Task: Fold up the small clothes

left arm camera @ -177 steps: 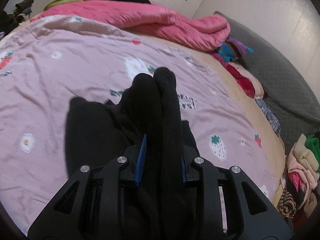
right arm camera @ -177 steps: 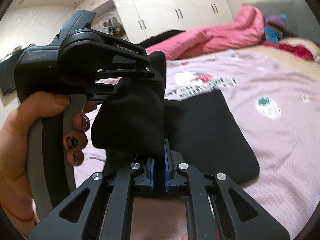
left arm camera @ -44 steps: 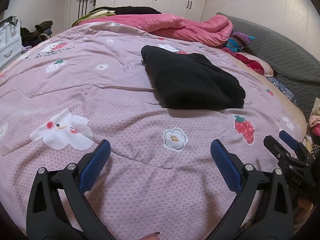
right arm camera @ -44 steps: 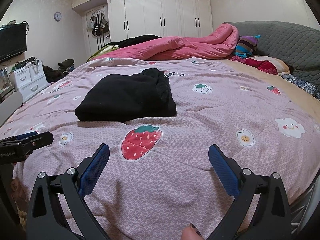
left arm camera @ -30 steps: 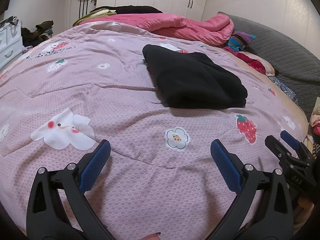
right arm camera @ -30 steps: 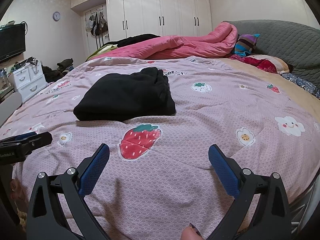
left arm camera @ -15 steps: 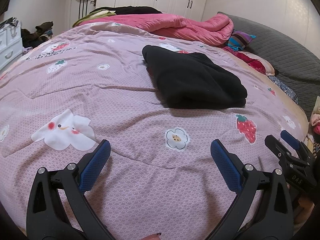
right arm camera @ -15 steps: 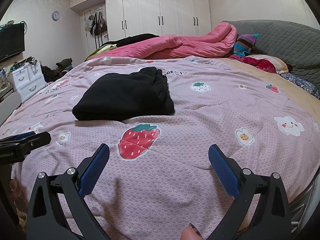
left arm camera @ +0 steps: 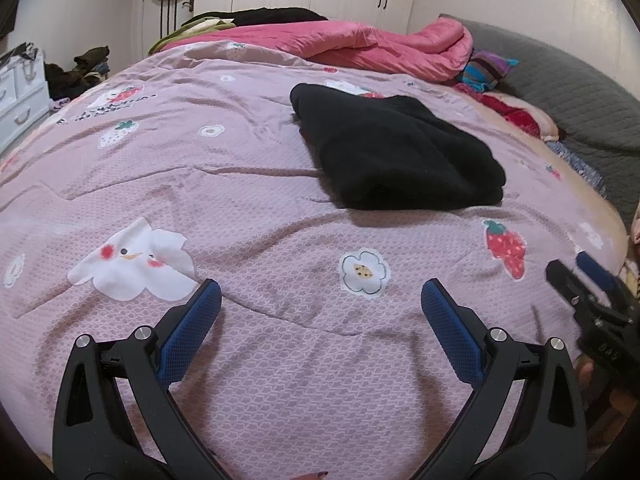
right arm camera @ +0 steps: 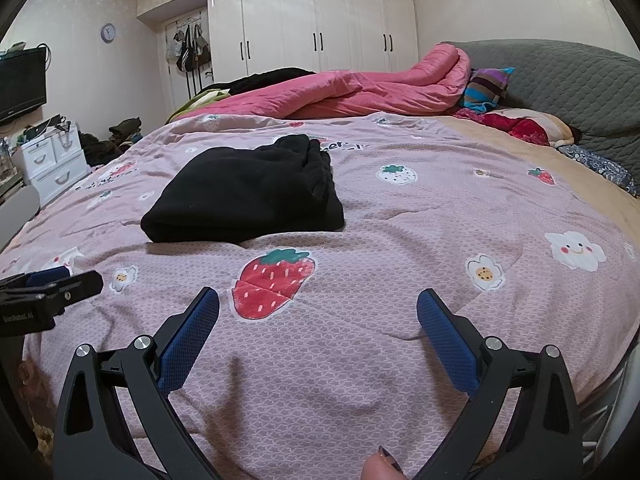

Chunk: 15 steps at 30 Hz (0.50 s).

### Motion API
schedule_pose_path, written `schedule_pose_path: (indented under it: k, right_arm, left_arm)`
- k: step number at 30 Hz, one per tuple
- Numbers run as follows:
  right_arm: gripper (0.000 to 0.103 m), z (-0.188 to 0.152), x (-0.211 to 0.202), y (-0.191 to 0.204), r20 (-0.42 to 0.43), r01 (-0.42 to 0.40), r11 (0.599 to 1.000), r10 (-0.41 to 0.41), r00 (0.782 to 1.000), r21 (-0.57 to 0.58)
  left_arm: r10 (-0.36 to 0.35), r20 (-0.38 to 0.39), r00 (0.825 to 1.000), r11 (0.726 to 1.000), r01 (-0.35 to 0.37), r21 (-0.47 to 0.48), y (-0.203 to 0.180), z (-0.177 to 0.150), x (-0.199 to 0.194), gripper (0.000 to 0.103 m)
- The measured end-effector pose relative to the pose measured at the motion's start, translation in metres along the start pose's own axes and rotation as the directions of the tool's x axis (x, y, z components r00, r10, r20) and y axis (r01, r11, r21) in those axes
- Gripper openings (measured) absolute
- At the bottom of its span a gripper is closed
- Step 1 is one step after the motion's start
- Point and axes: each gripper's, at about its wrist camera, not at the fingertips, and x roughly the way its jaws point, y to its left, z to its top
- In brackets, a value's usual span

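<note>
Nearest the left wrist camera, the left gripper (left arm camera: 320, 300) hovers low over the bed with its blue-padded fingers (left arm camera: 188, 328) spread wide apart and nothing between them. At about 3 o'clock in that view, the tip of the right gripper (left arm camera: 580, 280) pokes in from the edge. Seen from its own camera, the right gripper (right arm camera: 318, 308) also has its fingers (right arm camera: 444, 336) far apart and empty, above a pink quilt (right arm camera: 400, 280) printed with strawberries, flowers and clouds; the left gripper's tip (right arm camera: 52, 284) shows at 9 o'clock.

Further out lies the folded black garment (left arm camera: 396, 156), a flat, compact bundle resting on the quilt, well apart from both grippers. It sits at roughly 1 o'clock from the left gripper and at 11 o'clock in the right wrist view (right arm camera: 244, 192).

Beyond it, at 12 to 1 o'clock, a bunched pink duvet (right arm camera: 352, 92) lies across the far side of the bed, with a striped pillow (right arm camera: 484, 88) beside it and a grey quilted headboard (right arm camera: 560, 76) at 2 o'clock. White wardrobes (right arm camera: 320, 24) line the back wall.
</note>
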Motion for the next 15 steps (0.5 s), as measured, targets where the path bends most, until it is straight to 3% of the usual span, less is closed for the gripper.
schedule_pose_path:
  k: [4, 6, 7, 9, 12, 13, 15]
  right_arm:
    - [0.099, 0.007, -0.010, -0.017, 0.027, 0.043, 0.996, -0.045, 0.999, 0.072]
    - [0.099, 0.016, -0.026, -0.044, 0.051, 0.103, 0.983, -0.112, 0.992, 0.151]
    - [0.099, 0.019, -0.036, -0.061, 0.060, 0.154, 0.971, -0.167, 0.984, 0.183]
    - [0.099, 0.025, -0.056, -0.103, 0.043, 0.311, 0.916, -0.332, 0.942, 0.251]
    - [0.099, 0.016, -0.085, -0.202, -0.104, 0.554, 0.738, -0.561, 0.821, 0.387]
    - [0.099, 0.005, -0.095, -0.244, -0.189, 0.648, 0.639, -0.636, 0.748, 0.415]
    - [0.099, -0.018, -0.112, -0.308, -0.312, 0.758, 0.486, -0.709, 0.633, 0.434]
  left_arm:
    - [-0.007, -0.001, 1.000, 1.000, 0.007, 0.010, 0.002, 0.001, -0.003, 0.094]
    - [-0.014, -0.008, 1.000, 1.000, 0.014, -0.024, 0.012, 0.003, -0.004, 0.094]
    - [-0.002, -0.015, 1.000, 0.998, 0.001, -0.056, 0.025, 0.007, -0.005, 0.094]
    - [0.031, -0.023, 0.999, 0.993, -0.033, -0.109, 0.055, 0.015, -0.008, 0.094]
    - [0.125, -0.020, 0.992, 0.972, -0.127, -0.198, 0.126, 0.031, -0.020, 0.094]
    - [0.195, -0.018, 0.981, 0.955, -0.194, -0.223, 0.157, 0.036, -0.026, 0.094]
    - [0.335, -0.017, 0.942, 0.912, -0.329, -0.245, 0.212, 0.046, -0.036, 0.094]
